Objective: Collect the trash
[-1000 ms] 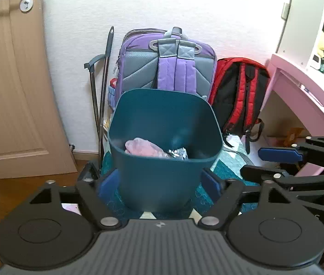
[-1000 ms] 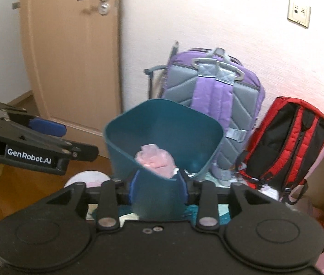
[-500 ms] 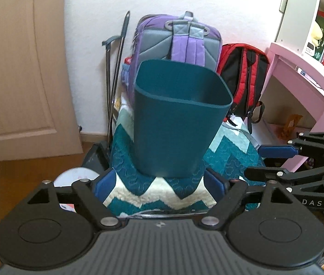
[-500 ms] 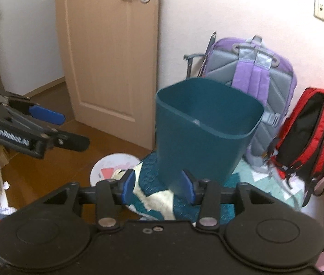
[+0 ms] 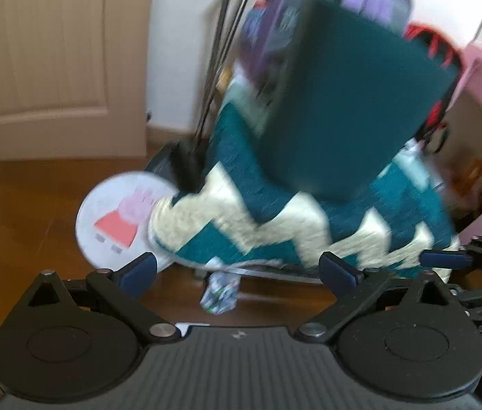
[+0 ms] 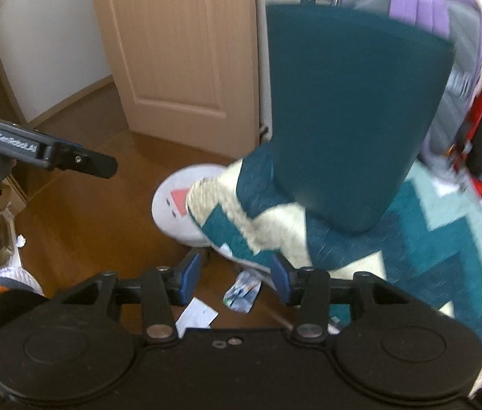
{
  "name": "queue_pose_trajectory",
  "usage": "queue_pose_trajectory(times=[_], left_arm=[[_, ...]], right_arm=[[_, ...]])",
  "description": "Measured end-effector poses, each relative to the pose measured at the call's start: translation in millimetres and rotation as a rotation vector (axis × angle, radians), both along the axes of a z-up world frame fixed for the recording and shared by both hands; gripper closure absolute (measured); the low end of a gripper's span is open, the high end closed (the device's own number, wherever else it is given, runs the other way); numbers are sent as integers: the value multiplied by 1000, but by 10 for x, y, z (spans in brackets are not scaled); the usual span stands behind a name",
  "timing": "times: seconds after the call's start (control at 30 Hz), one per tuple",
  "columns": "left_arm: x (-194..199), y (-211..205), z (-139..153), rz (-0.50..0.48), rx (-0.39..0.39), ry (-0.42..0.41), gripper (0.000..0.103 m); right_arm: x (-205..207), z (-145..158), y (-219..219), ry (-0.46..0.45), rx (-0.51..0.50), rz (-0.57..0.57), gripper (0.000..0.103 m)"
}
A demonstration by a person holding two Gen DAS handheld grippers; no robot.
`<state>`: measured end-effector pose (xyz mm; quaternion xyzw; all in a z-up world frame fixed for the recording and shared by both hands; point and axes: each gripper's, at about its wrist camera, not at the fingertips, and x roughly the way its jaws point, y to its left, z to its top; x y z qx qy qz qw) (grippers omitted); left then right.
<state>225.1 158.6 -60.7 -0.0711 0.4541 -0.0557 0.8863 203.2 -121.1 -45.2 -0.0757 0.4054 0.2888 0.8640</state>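
So right at my fingertips, both grippers are empty. My left gripper [image 5: 237, 270] has just been opening to its widest, nothing between the jaws, and my right gripper [image 6: 237, 278] has just been opening a bit too, narrower, also holding nothing. They're angled down at the brown wooden floor because that's where the crumpled blue-and-white printed wrapper [image 6: 242, 292] lies, just off the cushion's edge, with a small white paper scrap [image 6: 196, 317] beside it. Further back, the tall dark teal plastic bin [image 5: 353, 102] sits on the teal-and-cream zigzag quilted cushion [image 5: 275, 225], handy for dropping stuff in.
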Motion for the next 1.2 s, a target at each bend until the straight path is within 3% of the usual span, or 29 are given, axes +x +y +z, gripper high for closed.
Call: queue_pose_trajectory(times=[0.17,0.37,0.7,0.93,1.2], left_arm=[[222,238,-778,26,2,129,1],[441,446,-1700,44,-19,289,1],[580,453,-3188,20,-4,556,1],[554,266,-3986,-45,-24,704,1],[481,145,-4690,-42,-30,804,2]], right_arm=[[120,-723,212,67,-41,38,57],[347,-1618,426,236,-75,66,57],[486,-2743,771,390,-183,207,57],[437,-3539,972,547,-198,251,57],[386,-4159,1188,624,-263,349,57]])
